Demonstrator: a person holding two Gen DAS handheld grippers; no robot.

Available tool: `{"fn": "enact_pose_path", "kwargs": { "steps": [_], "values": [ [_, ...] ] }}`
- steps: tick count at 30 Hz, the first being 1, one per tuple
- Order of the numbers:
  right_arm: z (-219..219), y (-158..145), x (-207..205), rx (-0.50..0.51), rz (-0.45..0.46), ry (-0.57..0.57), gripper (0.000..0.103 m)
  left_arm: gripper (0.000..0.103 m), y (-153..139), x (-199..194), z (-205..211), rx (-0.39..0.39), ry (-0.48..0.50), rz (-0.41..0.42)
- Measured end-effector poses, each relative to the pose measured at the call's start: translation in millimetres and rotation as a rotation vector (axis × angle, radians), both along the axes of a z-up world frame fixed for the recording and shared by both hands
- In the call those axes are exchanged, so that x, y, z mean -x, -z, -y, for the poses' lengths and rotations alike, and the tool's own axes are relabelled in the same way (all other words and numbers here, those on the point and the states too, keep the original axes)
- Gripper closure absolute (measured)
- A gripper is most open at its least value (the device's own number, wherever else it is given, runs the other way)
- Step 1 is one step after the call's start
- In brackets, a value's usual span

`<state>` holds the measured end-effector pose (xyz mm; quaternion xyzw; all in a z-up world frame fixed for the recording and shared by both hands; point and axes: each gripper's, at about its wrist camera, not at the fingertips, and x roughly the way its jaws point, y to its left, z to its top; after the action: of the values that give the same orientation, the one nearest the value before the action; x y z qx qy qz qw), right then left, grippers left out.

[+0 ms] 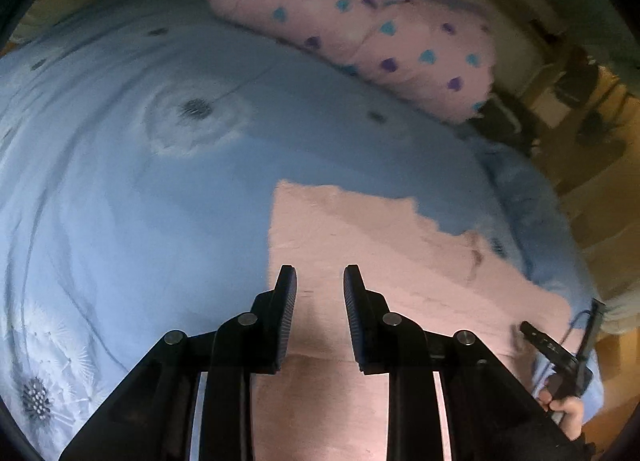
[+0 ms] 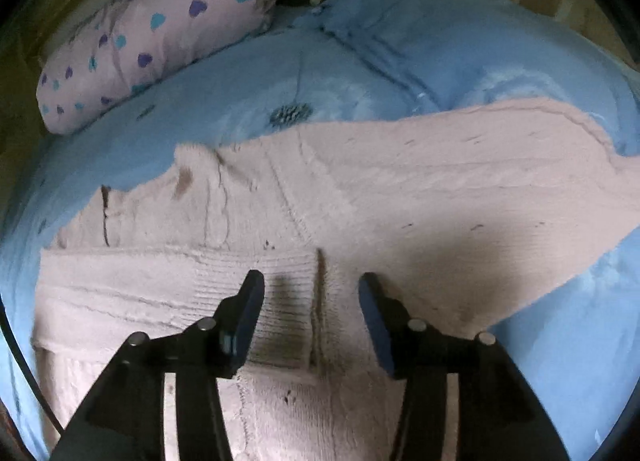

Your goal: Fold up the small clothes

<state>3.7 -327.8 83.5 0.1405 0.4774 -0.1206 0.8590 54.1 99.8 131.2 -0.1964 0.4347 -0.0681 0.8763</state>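
Left gripper [image 1: 320, 281]: the jaws are seen parted by a modest gap, with nothing pinched between them. Only the pink sweater [image 1: 360, 229] shows through the gap, lying below the tips. Whether the tips touch the knit can't be told from this angle.

Right gripper [image 2: 311, 289]: the jaws are spread noticeably wider than the left pair, and nothing is clamped here either. They're parked over a ribbed band [image 2: 280, 273] of the sweater [image 2: 400, 189], one finger on each side of a dark vertical seam or fold line. A finger shadow is thrown on the ribbing right beside the left pad (so it's close, but contact can't be confirmed).

The sweater is laid flat on a blue bedspread [image 1: 160, 181] with a dandelion print. In the right wrist view its long axis is run from the lower left up to the upper right of the frame, with the far end tapering off toward the right edge. A knit piece is folded across the lower left, and the ribbed band is its end. In the left wrist view it fills the bottom centre and stretches to the right, with a straight edge running up the middle of the frame.

A pink pillow [image 1: 360, 21] with blue and purple spots is seen at the top, well apart from the sweater. The right hand [image 1: 566, 411] is spotted at the lower right of the left wrist view, wrapped around a black handle.
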Motion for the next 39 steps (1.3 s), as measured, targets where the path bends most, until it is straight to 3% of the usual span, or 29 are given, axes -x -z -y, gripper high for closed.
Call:
{"fn": "enact_pose_path", "kwargs": {
  "steps": [4, 7, 12, 16, 21, 27, 29, 33, 37, 39],
  "values": [
    [13.9, -16.6, 18.9, -0.013, 0.044, 0.062, 0.035, 0.099, -7.9, 6.5, 19.3, 0.013, 0.066, 0.036],
    [25.8, -27.8, 30.1, 0.010, 0.065, 0.100, 0.034, 0.099, -8.1, 6.1, 37.9, -0.008, 0.111, 0.024],
    [44.4, -39.2, 48.9, 0.077, 0.125, 0.100, 0.033, 0.099, 12.4, 5.6, 64.0, 0.056, 0.143, -0.063],
    [65.4, -36.0, 55.0, 0.098, 0.070, 0.102, 0.029, 0.099, 22.8, 6.6, 85.8, -0.010, 0.191, -0.027],
    [105.2, -49.3, 69.7, 0.128, 0.098, 0.155, 0.029, 0.099, 34.4, 2.7, 105.3, -0.059, 0.221, -0.020],
    [180.6, -45.2, 110.4, 0.041, 0.166, 0.400, 0.028, 0.099, 69.4, -11.1, 136.3, -0.067, 0.245, -0.136],
    [196.4, -44.9, 123.6, 0.119, 0.187, 0.478, 0.028, 0.099, 80.5, -12.4, 147.8, -0.089, 0.272, -0.165],
    [225.8, -47.6, 149.4, 0.234, 0.281, 0.617, 0.028, 0.098, 84.0, -8.4, 164.6, -0.196, 0.309, -0.123],
    [264.8, -42.9, 174.6, 0.195, 0.359, 0.739, 0.026, 0.098, 86.1, -11.8, 157.4, -0.147, 0.300, -0.144],
    [302.1, -31.1, 189.7, 0.093, 0.381, 0.800, 0.022, 0.098, 87.2, -13.0, 151.2, -0.104, 0.283, -0.161]
  ]
}}
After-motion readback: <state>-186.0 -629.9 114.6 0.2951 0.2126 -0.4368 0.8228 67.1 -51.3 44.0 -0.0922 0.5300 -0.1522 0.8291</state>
